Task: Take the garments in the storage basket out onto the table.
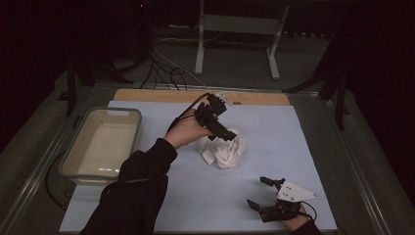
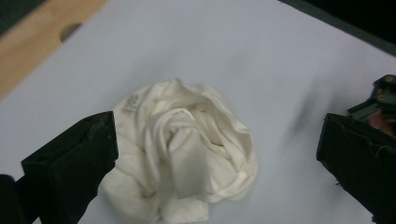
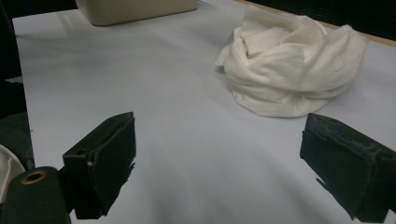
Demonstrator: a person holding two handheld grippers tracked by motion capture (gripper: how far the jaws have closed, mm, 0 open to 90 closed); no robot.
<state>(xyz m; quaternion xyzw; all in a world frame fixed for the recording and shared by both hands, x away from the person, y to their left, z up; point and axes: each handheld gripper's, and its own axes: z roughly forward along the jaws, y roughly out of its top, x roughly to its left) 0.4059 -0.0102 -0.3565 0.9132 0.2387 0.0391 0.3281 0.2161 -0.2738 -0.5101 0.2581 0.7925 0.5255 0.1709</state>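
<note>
A crumpled white cloth (image 1: 226,149) lies bunched in a heap near the middle of the pale blue mat (image 1: 274,122). My left gripper (image 1: 222,129) hovers just above its far-left side and points down at it. In the left gripper view the jaws of the left gripper (image 2: 217,137) stand wide apart on either side of the cloth (image 2: 187,149), and the pads do not touch it. My right gripper (image 1: 257,192) rests open near the mat's front right edge. Its jaws (image 3: 219,140) have nothing between them, and the cloth (image 3: 289,70) lies beyond them.
A beige plastic bin (image 1: 83,142) stands on the left edge of the mat, its corner (image 3: 135,9) also in the right gripper view. A wooden board (image 1: 147,95) borders the mat's far side. Cables (image 1: 161,73) and a metal stand (image 1: 235,24) lie on the floor beyond.
</note>
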